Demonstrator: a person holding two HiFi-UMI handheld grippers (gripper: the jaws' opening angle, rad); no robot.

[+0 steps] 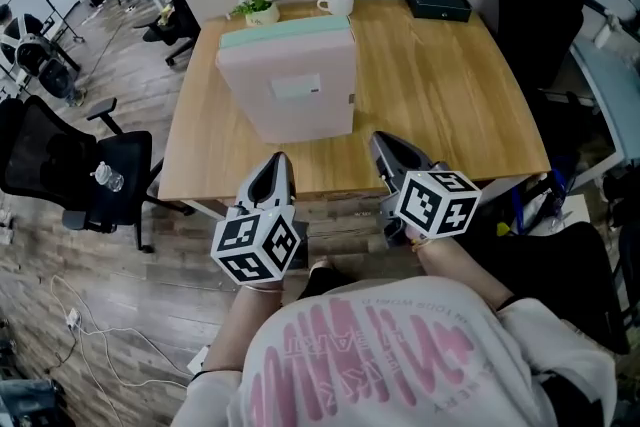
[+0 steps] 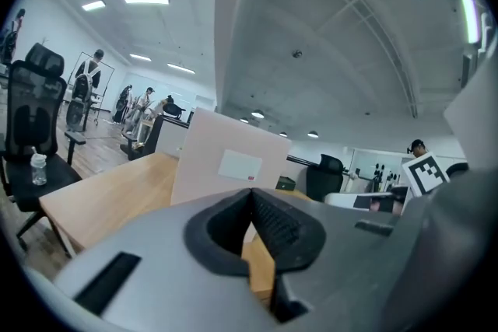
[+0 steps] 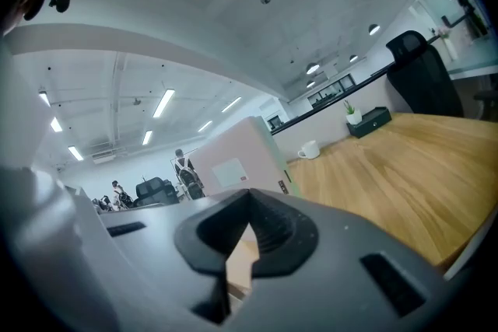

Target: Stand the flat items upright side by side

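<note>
The left gripper [image 1: 278, 160] and the right gripper [image 1: 385, 143] hover at the near edge of the table [image 1: 450, 95], both jaws clenched shut with nothing between them. Further in, left of centre, a pink flat box [image 1: 290, 95] stands upright, with a mint-green flat box [image 1: 285, 33] upright against its far side. Along the far edge sit a small potted plant [image 1: 260, 7], a white cup [image 1: 338, 2] and a black box [image 1: 440, 3].
</note>
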